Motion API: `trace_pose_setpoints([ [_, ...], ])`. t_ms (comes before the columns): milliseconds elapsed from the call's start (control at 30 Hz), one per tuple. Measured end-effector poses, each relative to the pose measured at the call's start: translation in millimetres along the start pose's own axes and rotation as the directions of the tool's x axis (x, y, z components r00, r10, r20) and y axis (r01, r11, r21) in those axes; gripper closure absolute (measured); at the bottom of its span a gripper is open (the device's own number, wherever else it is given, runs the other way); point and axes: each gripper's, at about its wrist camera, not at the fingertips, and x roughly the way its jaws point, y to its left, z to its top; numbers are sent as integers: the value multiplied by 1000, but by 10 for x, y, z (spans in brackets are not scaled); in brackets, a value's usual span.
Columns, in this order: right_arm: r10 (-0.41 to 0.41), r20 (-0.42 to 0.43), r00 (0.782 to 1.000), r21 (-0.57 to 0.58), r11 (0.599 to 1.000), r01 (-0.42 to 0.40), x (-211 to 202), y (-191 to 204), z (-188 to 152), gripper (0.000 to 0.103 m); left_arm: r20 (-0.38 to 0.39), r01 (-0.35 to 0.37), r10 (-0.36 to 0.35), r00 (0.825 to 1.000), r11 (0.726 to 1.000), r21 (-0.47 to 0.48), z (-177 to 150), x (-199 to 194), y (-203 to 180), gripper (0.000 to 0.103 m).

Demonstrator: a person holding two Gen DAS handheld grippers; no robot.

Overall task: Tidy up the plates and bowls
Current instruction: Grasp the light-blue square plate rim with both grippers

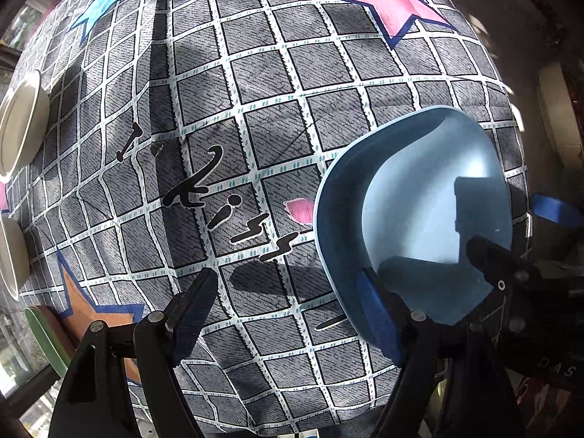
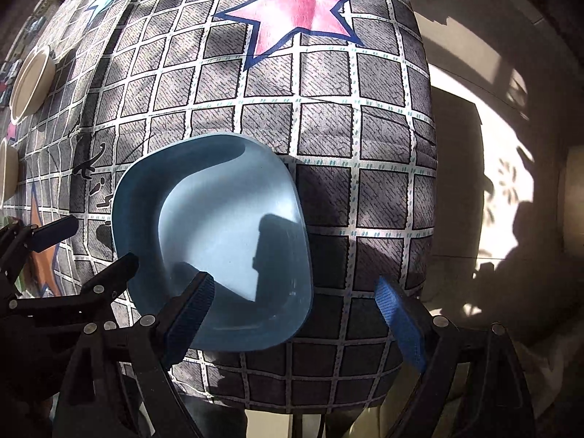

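Note:
A light blue squarish bowl [image 1: 419, 211] [image 2: 215, 241] rests upright on the grey checked tablecloth, near the table's right edge. My left gripper [image 1: 286, 310] hangs open above the cloth just left of the bowl. Its right finger [image 1: 379, 314] stands by the outside of the bowl's left rim. My right gripper [image 2: 295, 317] is open and straddles the bowl's near right rim: its left finger [image 2: 193, 310] is over the inside and its right finger [image 2: 399, 325] is outside. No pad presses on the bowl. Each gripper also shows in the other's view.
Two white dishes [image 1: 22, 124] [image 1: 11, 255] sit at the cloth's far left edge, with a green plate [image 1: 43, 335] below them. A pink star [image 2: 299, 14] marks the cloth beyond the bowl. Right of the bowl the table ends above a sunlit floor [image 2: 492, 189].

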Motion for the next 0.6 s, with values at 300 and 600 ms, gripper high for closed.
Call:
trace_pose_setpoints([
  [300,94,-43,995,44,995,-92,202,153,-93,13,20,20,-18,1000,995,-102,-207,88,332,22],
  [600,237,-65,969,9,971,-237,127,859,-149,13,27,-10,17,999,970,-241,-466,-39,1100,22],
])
